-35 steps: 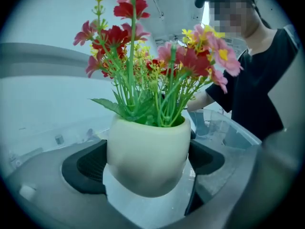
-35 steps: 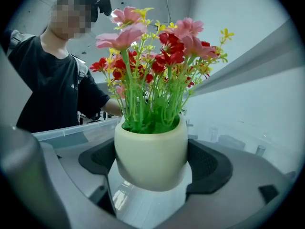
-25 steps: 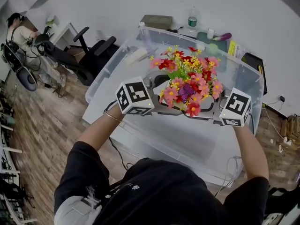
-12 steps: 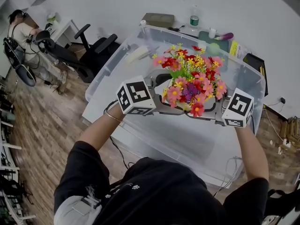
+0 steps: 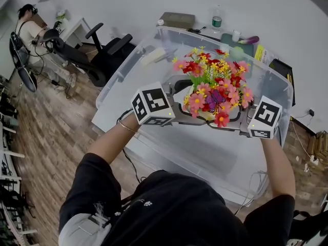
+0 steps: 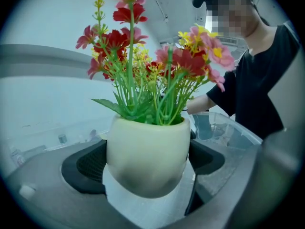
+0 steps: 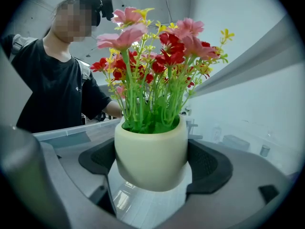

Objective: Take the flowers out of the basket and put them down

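One white table [image 5: 128, 9] fills the upper part of the head view, and on it a big clear plastic bin [image 5: 205, 163] takes up the centre of the frame, its far rim running toward the upper right. A black office chair [image 5: 105, 53] stands on the wood floor at the upper left. Above the middle of the bin is the bunch of flowers [image 5: 215, 83], pink, red and yellow heads on green stems, standing upright in a rounded cream pot [image 6: 145, 151]. The pot is lifted clear of the bin floor, which shows pale beneath its underside in both gripper views. The left claw [image 6: 145, 173] comes in from the frame's left and is clamped on the pot, a dark pad pressed on each flank. The right claw [image 7: 152, 171] comes in from the frame's right and grips the same pot the same way. Past the bin, at the top of the head view, stands a small bottle [image 5: 217, 20].
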`<state>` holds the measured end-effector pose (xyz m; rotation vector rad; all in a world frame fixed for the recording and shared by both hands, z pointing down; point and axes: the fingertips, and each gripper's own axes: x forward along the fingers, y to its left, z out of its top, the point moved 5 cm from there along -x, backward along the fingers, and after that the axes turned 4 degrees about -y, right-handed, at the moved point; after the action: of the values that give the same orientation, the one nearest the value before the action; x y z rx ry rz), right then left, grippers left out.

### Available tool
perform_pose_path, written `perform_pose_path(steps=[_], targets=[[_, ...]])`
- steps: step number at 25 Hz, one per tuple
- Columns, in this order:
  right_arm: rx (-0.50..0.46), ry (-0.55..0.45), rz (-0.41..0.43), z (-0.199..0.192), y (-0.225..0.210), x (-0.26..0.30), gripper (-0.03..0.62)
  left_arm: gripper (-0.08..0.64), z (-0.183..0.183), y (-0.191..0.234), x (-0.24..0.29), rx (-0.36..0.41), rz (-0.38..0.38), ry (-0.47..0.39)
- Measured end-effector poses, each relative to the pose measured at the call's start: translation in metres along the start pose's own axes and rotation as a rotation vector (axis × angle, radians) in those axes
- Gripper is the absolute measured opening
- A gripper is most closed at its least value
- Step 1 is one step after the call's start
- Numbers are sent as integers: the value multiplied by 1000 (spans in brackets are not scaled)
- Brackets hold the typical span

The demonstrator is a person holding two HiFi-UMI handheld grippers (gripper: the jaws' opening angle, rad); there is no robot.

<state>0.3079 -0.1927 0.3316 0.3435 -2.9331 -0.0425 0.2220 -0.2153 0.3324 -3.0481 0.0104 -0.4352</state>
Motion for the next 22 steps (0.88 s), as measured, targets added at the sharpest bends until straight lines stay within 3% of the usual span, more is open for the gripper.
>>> perform_pose_path(steps=[22], targets=[[-6,3,56,5,4,-10,457,520,7,-10,5,-21,51,-8]])
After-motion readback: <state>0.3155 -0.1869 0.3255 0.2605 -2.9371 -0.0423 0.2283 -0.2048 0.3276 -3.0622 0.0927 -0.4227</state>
